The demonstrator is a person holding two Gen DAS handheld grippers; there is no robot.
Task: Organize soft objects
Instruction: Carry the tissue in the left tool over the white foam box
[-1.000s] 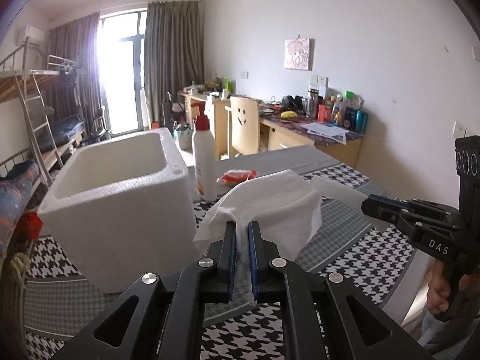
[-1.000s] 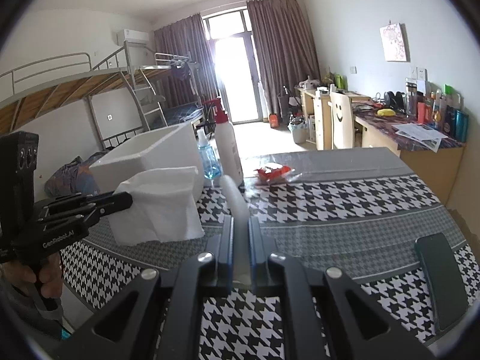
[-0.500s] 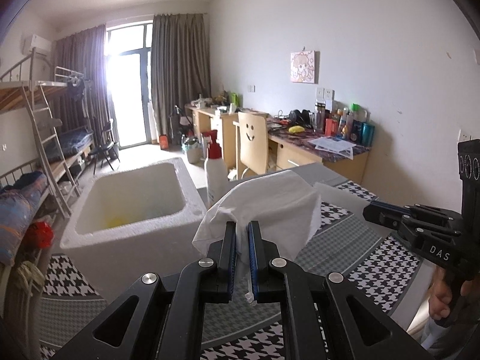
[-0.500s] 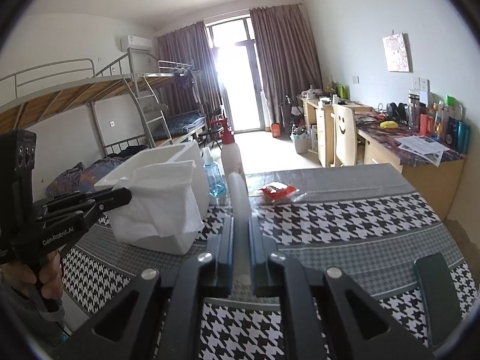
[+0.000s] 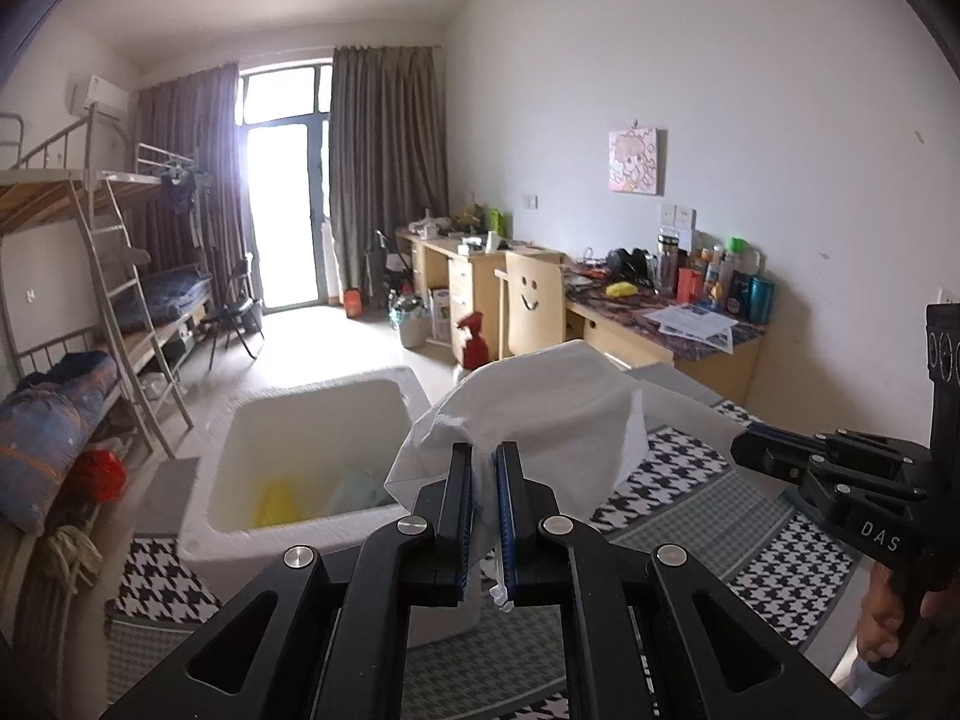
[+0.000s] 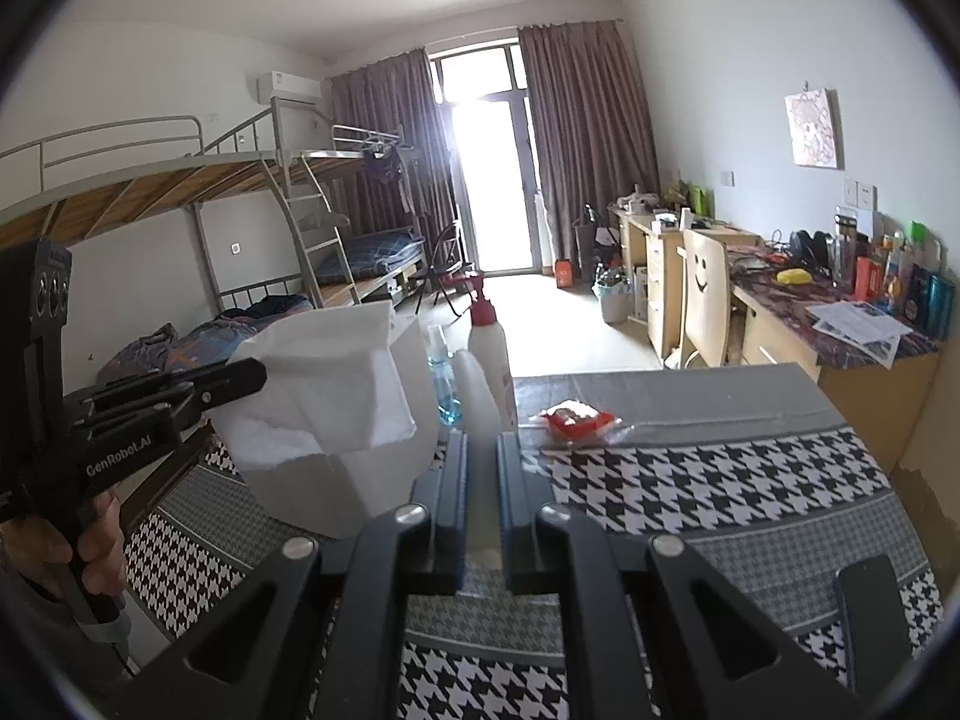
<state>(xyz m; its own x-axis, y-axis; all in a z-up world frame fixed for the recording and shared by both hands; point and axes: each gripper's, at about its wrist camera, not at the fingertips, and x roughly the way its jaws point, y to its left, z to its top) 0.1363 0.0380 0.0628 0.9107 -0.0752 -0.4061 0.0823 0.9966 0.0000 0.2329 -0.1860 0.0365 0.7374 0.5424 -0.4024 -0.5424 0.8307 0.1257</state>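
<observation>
Both grippers clamp a white tissue (image 5: 540, 414) aloft at two o'clock of the foam box (image 5: 312, 414): left gripper (image 5: 483, 510), right gripper (image 6: 480, 480). Next, likely lowering it in and releasing.

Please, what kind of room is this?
Most likely a student dormitory room: metal bunk beds along one wall, a row of cluttered desks along the other, and a balcony door with curtains.

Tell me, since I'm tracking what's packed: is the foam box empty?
Not empty: the left-wrist view shows something yellow and something pale inside the foam box.
</observation>
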